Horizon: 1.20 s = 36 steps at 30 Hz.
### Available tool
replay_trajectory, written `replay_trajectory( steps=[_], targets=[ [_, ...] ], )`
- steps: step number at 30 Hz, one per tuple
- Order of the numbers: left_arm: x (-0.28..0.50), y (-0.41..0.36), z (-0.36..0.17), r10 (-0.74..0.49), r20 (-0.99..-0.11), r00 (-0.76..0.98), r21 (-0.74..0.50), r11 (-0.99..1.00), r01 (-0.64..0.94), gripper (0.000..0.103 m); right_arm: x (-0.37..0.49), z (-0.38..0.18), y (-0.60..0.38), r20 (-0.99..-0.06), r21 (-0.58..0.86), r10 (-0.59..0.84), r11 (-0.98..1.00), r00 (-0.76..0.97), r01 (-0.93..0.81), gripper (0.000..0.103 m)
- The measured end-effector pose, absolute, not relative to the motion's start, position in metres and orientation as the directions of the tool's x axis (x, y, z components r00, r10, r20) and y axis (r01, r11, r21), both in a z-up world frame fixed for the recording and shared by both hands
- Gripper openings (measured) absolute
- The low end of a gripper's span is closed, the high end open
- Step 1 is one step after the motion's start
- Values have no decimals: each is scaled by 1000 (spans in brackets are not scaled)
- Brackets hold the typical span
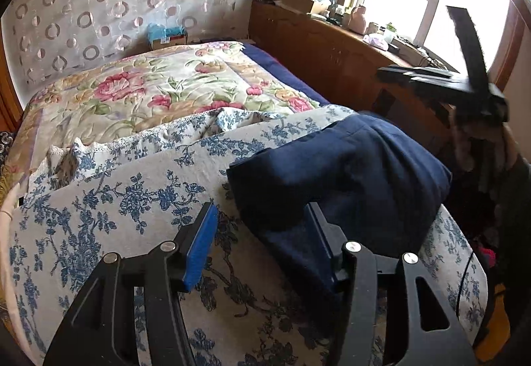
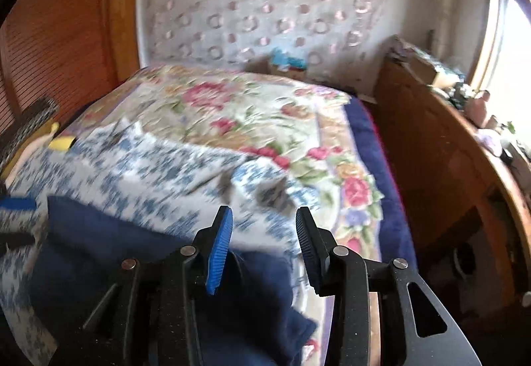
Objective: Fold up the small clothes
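Observation:
A folded navy garment lies on a white cloth with blue flowers spread over the bed. In the left wrist view my left gripper is open at the garment's near left corner. Its right finger rests against the navy fabric, and its left pad is over the flowered cloth. In the blurred right wrist view my right gripper is open with nothing between its pads. It hovers over the navy garment at its right end. A blue pad of the left gripper shows at the far left edge.
A rose-patterned quilt covers the far half of the bed. A wooden cabinet with clutter on top runs under the window on the right. A wooden door stands left of the bed. Dark clothes hang at the bed's right side.

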<state>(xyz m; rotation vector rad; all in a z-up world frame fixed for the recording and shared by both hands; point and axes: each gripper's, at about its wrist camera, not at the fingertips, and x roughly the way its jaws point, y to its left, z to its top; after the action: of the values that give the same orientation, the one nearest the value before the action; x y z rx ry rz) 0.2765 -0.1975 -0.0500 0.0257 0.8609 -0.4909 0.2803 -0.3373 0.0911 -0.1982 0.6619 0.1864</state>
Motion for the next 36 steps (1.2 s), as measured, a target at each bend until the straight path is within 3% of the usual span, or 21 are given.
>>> replay_trajectory(
  steps=[3,6,8,15,26,31,36],
  targets=[
    [286,-198,-56,-394,-744,540,-169,893,418,55,263,102,-344,-610,-112,103,970,785,-214,45],
    [296,-200,-62,-394,-752,528,-179,894,411,55,241,97,-352,-623,-62,140,972,770,-227,59],
    [303,-202,-65,-398,-758,516,-191,893,409,55,229,84,-361,-650,-24,163,972,742,-234,64],
    [322,-215,-80,-397,-780,483,-200,890,409,55,208,55,-376,-720,49,197,971,666,-235,64],
    [326,-221,-80,-432,-768,473,-231,876,424,55,229,48,-388,-741,163,271,960,614,-227,65],
    [326,-225,-80,-466,-759,454,-262,858,443,47,232,40,-387,-736,169,272,961,620,-221,66],
    [328,-222,-80,-477,-757,447,-277,854,441,31,230,40,-383,-729,133,227,972,646,-192,66]
  ],
)
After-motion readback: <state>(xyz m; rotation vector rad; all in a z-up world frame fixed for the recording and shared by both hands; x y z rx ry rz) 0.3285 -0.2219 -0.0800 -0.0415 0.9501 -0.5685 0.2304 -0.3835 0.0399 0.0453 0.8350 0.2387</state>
